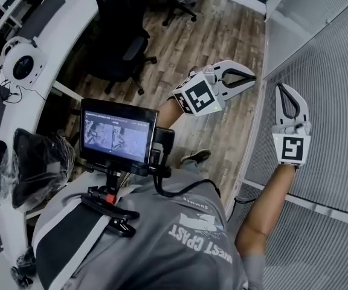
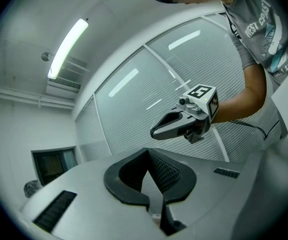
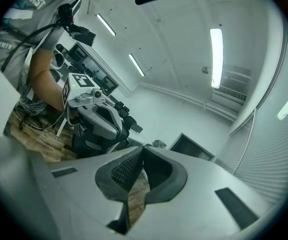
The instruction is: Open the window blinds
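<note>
Head view, nearest first: flat black monitor (image 1: 118, 132) on a chest mount. Beyond it, left gripper (image 1: 252, 78), smooth white plastic, curved jaws pinched together, empty. Right gripper (image 1: 281, 89) the same, tips meeting, holding nothing, near the window blinds (image 1: 334, 65). Blinds at the right: fine grey horizontal slats, lying flat and closed. Farther left, wood-plank floor (image 1: 222, 35) and black mesh office chair (image 1: 122, 35).
</note>
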The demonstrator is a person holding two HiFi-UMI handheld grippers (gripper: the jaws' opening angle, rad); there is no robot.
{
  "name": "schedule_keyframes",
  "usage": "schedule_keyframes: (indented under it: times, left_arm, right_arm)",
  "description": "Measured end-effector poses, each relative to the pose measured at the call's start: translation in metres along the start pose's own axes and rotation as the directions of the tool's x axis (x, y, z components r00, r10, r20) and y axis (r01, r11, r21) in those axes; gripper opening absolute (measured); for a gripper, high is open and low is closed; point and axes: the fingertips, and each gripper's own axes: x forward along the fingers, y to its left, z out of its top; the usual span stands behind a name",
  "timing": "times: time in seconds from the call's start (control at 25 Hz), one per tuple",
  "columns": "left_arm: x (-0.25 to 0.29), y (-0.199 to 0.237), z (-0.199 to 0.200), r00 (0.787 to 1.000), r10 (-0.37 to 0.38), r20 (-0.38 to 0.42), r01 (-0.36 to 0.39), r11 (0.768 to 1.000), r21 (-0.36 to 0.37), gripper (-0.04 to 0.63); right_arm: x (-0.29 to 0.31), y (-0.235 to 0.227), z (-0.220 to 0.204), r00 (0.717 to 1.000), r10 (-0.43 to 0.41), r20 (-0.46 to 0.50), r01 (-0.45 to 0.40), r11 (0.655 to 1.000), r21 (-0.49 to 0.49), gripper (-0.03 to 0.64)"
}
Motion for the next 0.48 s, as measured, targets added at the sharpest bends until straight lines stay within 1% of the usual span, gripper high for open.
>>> schedule_keyframes:
  times: [0.12, 0.28, 0.48]
  left_arm:
    - [0.031, 0.031, -0.032, 1.000, 0.007, -0.022, -0.007, 1.000, -0.008, 0.005]
    - [0.062, 0.054, -0.043, 1.000, 0.017, -0.010, -0.017, 1.000, -0.004, 0.005]
    - [0.137, 0.096, -0.077, 0.999, 0.036, -0.011, -0.036, 0.999, -0.002, 0.005]
  right_arm:
    - [0.039, -0.024, -0.033, 1.000, 0.014, 0.011, -0.014, 1.000, 0.008, 0.002]
    - [0.057, -0.049, -0.054, 1.000, 0.023, 0.017, -0.023, 1.000, -0.010, 0.002]
    - [0.098, -0.108, -0.117, 0.999, 0.044, 0.016, -0.044, 0.999, -0.005, 0.002]
